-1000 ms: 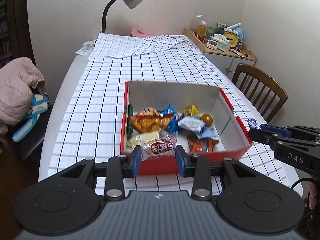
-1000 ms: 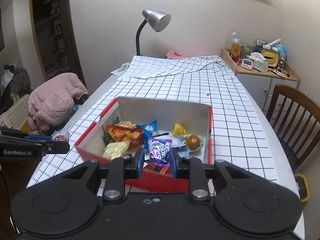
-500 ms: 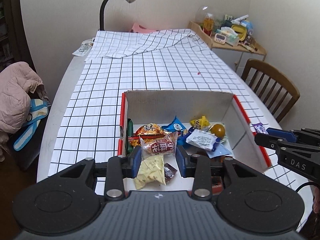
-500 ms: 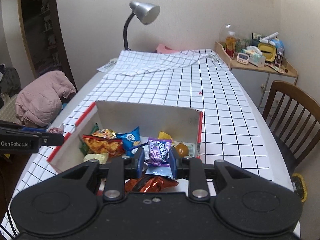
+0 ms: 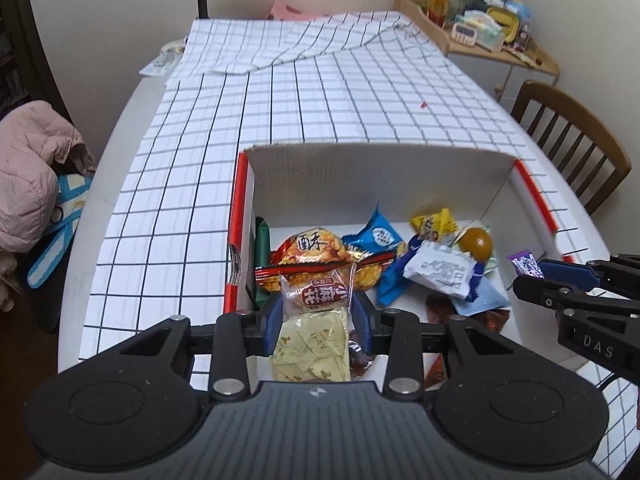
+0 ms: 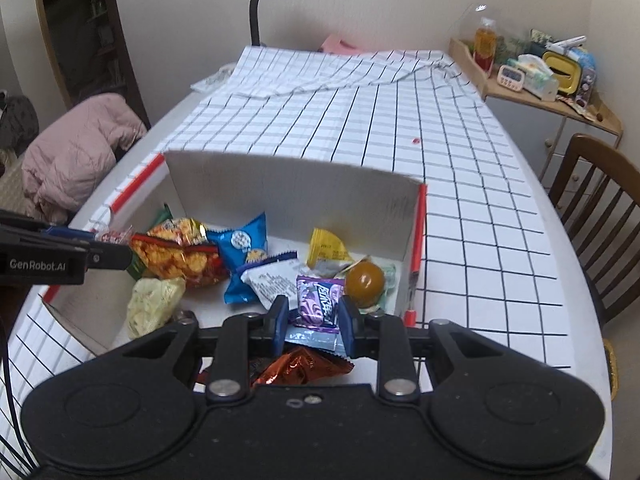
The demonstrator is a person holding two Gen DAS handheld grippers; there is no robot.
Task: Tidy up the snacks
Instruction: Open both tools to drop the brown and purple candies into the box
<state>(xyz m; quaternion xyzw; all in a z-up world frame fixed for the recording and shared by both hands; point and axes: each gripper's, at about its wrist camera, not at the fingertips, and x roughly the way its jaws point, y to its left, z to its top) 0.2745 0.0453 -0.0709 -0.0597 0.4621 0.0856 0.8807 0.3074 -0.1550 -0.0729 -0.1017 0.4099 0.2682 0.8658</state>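
Observation:
A red and white cardboard box (image 5: 372, 178) (image 6: 288, 192) stands on the checked tablecloth and holds several snack packets. My left gripper (image 5: 318, 308) is shut on a clear packet with a red label (image 5: 316, 292), held over the box's near left part, above a pale yellow packet (image 5: 310, 344). My right gripper (image 6: 314, 316) is shut on a purple packet (image 6: 318, 306), held over the box's near right part, above an orange foil packet (image 6: 300, 366). The right gripper also shows in the left wrist view (image 5: 528, 276), and the left gripper in the right wrist view (image 6: 116, 250).
Inside the box lie an orange crisp bag (image 6: 176, 252), a blue packet (image 6: 240, 244), a white packet (image 5: 438, 268), a yellow packet (image 6: 326, 248) and a brown round sweet (image 6: 364, 278). A wooden chair (image 6: 600, 208) stands right of the table; a pink jacket (image 6: 76, 152) lies left.
Both grippers have moved forward and down over the box, each still holding its packet. The box's inside now fills more of both views.

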